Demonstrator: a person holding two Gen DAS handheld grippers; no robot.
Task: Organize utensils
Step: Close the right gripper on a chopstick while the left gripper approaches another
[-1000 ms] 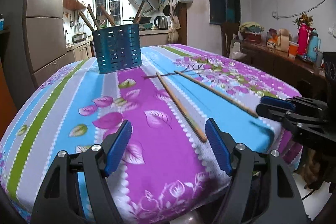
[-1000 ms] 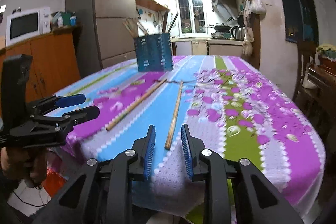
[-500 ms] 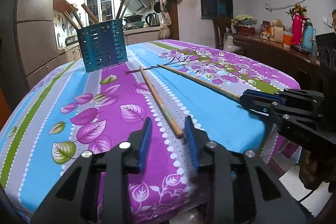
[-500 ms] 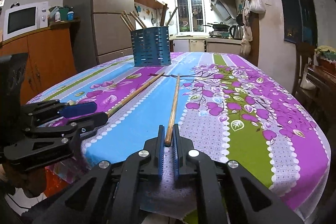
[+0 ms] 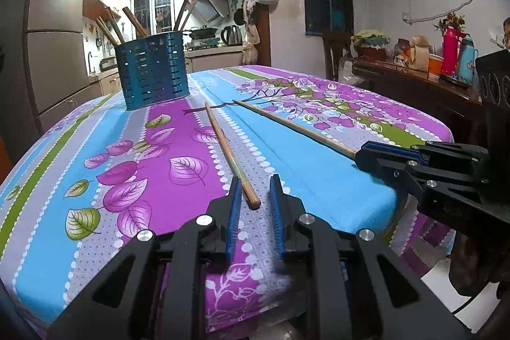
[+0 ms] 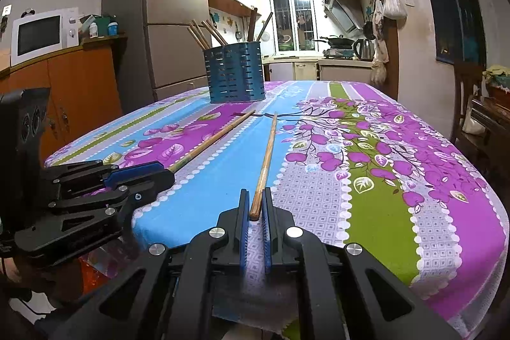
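Two long wooden chopsticks lie on the flowered tablecloth, pointing toward a blue slotted utensil holder point(image 5: 152, 69) point(image 6: 235, 73) with several sticks in it. My left gripper point(image 5: 254, 192) straddles the near end of the left chopstick point(image 5: 227, 148); its jaws are narrow but a gap remains on the right side. My right gripper point(image 6: 255, 205) is closed on the near end of the right chopstick point(image 6: 267, 154), which still rests on the cloth. Each gripper shows in the other's view, the right one point(image 5: 376, 155) and the left one point(image 6: 153, 174).
The table's near edge point(image 6: 318, 301) lies just under both grippers. A fridge point(image 6: 165, 21) and an orange cabinet with a microwave point(image 6: 41, 34) stand to the left. A dark sideboard point(image 5: 414, 85) with flasks and cups stands to the right.
Both grippers moved forward onto the chopstick ends. The left jaws narrowed from wide open. The right jaws closed onto the right chopstick.
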